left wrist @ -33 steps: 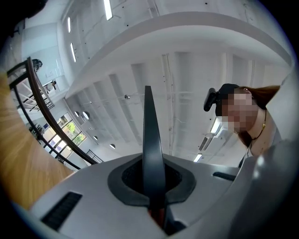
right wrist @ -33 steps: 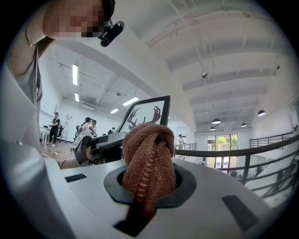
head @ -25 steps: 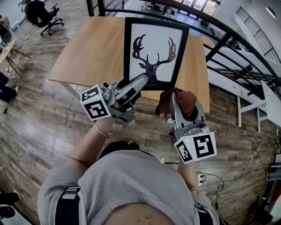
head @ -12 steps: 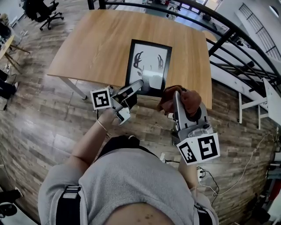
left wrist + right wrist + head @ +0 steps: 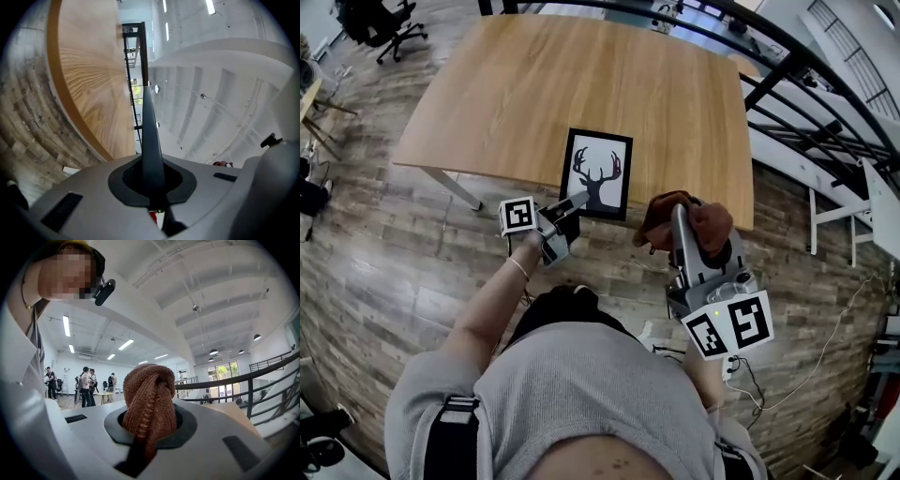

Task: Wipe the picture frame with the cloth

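On the wooden table (image 5: 534, 84), close to its near edge, the picture frame (image 5: 598, 173) lies flat with its black antler print facing up. At that same table edge the left gripper (image 5: 578, 198) has its jaws nearly together, pinched on the frame's near left corner. Just off the table's near edge, over the plank floor (image 5: 412, 272), the right gripper (image 5: 675, 211) clamps a bunched rust-brown knitted cloth (image 5: 698, 225).

The left gripper (image 5: 577, 198), arm reaching forward, is clamped on the frame (image 5: 598, 172) at its edge. The right gripper (image 5: 677, 212), level and nearer the body, pinches the cloth (image 5: 709, 225).
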The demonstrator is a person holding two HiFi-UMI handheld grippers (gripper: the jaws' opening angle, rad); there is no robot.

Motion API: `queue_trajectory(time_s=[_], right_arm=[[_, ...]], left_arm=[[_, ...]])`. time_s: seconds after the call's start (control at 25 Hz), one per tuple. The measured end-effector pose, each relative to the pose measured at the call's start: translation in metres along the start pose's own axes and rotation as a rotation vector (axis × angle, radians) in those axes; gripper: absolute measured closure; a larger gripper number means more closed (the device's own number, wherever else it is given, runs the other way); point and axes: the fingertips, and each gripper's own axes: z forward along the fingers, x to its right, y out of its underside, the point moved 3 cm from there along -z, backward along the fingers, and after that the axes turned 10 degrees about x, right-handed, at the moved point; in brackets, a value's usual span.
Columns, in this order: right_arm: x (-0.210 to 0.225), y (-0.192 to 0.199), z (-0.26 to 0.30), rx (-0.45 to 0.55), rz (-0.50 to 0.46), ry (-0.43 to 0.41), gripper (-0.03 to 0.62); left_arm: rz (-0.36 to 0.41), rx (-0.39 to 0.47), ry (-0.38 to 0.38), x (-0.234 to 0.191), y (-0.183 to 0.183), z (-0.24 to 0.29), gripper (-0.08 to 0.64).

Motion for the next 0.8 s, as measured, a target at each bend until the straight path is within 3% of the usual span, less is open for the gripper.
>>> queue_trajectory(time_s=[0.32, 0.8], right_arm=[[0.018, 0.004, 0.005, -0.027, 0.006, 0.040, 0.535], [0.018, 0.013, 0.011, -0.049, 0.015, 0.040, 0.535]], left_arm=[[-0.078, -0.045, -0.117, -0.057, -0.002, 0.000, 0.540], [-0.169, -0.081, -0.105, -0.086, -0.005, 0.002, 0.540]])
